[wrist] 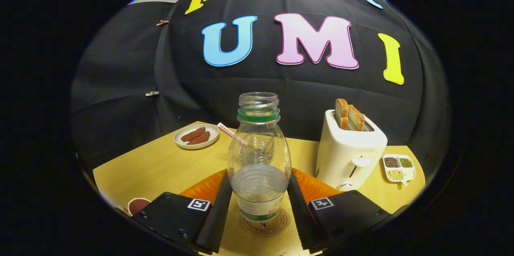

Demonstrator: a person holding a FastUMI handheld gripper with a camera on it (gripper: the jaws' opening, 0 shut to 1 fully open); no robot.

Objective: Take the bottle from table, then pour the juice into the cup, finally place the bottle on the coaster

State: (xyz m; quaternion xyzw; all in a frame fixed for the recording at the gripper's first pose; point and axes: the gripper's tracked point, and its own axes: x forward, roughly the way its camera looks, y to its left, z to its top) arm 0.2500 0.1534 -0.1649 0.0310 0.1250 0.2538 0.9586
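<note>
A clear bottle (259, 155) with a green neck ring and no cap stands upright on a round printed coaster (266, 224). Its lower part looks greyish, as if holding a little liquid. My gripper (260, 181) has its two black fingers (219, 211) against the bottle's left and right sides, shut on it. Just behind the bottle, and partly seen through it, a clear cup (263, 146) with a red-and-white straw (232, 134) stands on an orange mat (202, 187).
A white toaster (349, 153) with bread slices stands right of the bottle, with a small divided dish of beans (398, 166) beyond it. A plate of sausages (196, 136) sits at the back left. A reddish round thing (138, 204) lies by the table's near left edge.
</note>
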